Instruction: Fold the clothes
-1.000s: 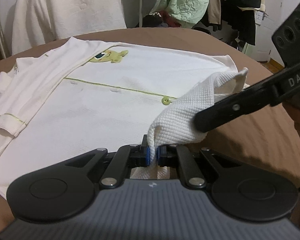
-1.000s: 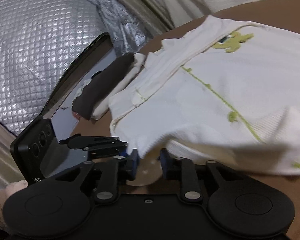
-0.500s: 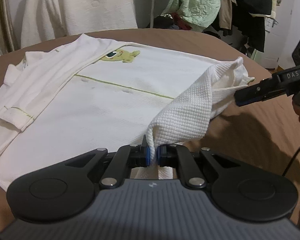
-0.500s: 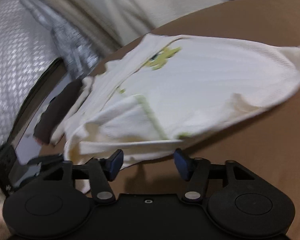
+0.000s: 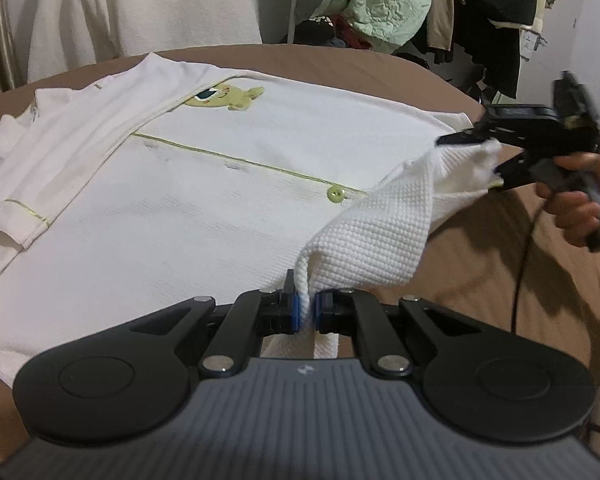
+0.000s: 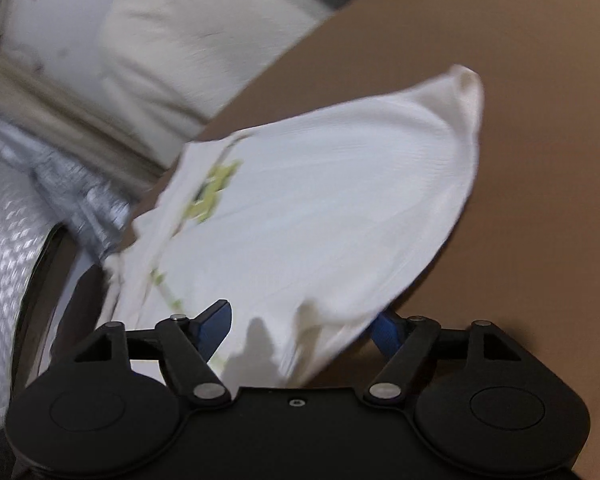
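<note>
A white waffle-knit pyjama top (image 5: 204, 184) lies spread across the brown table (image 5: 480, 264), its green piping and one green button (image 5: 335, 194) facing up and a yellow-green cartoon patch (image 5: 224, 98) near the collar. The left gripper (image 5: 308, 312) is clamped tight on the near hem of the top — a strip of fabric is pinched between its blue pads (image 5: 296, 312) and lifted off the table. From there a raised fold of cloth runs to the right gripper (image 5: 480, 156), held in a hand (image 5: 576, 200) at the right edge of the view. Its jaws have just been opening and now stand wide apart; the corner of the top lies loosely between them, not pressed by either pad. In the right wrist view, blurred, the top (image 6: 320, 220) drapes over the gap between the spread fingers (image 6: 216, 324). Other garments hang behind the table.
</note>
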### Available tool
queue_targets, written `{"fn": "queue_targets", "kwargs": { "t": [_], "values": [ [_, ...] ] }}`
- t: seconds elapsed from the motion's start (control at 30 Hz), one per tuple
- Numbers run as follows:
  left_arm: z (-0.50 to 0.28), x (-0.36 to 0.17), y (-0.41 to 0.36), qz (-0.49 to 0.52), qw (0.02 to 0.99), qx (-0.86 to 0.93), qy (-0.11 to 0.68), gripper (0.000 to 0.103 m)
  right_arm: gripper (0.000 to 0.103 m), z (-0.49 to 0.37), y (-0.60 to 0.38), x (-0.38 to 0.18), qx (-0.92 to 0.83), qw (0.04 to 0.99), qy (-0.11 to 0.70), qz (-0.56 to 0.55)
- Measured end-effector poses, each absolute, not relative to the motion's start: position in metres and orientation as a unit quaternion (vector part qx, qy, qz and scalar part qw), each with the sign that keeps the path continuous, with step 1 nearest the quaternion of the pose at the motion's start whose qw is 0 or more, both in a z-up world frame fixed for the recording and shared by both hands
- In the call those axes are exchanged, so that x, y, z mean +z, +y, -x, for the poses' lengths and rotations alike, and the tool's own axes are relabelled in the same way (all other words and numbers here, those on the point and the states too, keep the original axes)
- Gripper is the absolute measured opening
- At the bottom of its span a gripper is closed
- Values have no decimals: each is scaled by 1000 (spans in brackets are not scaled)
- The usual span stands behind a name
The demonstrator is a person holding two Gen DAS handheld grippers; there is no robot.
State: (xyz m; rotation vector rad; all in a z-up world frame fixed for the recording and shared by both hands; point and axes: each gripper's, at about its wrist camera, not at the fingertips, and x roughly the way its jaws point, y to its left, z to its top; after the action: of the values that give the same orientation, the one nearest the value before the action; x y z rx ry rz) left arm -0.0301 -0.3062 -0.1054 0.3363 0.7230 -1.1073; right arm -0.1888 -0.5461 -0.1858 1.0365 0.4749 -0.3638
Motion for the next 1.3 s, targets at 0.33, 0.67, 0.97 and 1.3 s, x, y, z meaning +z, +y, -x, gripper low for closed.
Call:
{"fn": "queue_targets", "kwargs": {
  "t": [0.33, 0.67, 0.97, 1.3],
  "values": [
    [39, -94, -305, -176, 798, -493, 297, 7, 8, 155, -535, -161, -195, 897, 207, -340],
    [33, -87, -300, -160, 810, -479, 297, 7, 7, 137, -516, -119, -167, 930, 211, -249],
    [30, -81, -295, -144, 813, -480, 297, 7, 7, 125, -510, -107, -157, 936, 214, -231],
    [17, -75, -286, -119, 827, -463, 296, 7, 7, 116, -503, -103, -147, 939, 210, -229]
  ]
}}
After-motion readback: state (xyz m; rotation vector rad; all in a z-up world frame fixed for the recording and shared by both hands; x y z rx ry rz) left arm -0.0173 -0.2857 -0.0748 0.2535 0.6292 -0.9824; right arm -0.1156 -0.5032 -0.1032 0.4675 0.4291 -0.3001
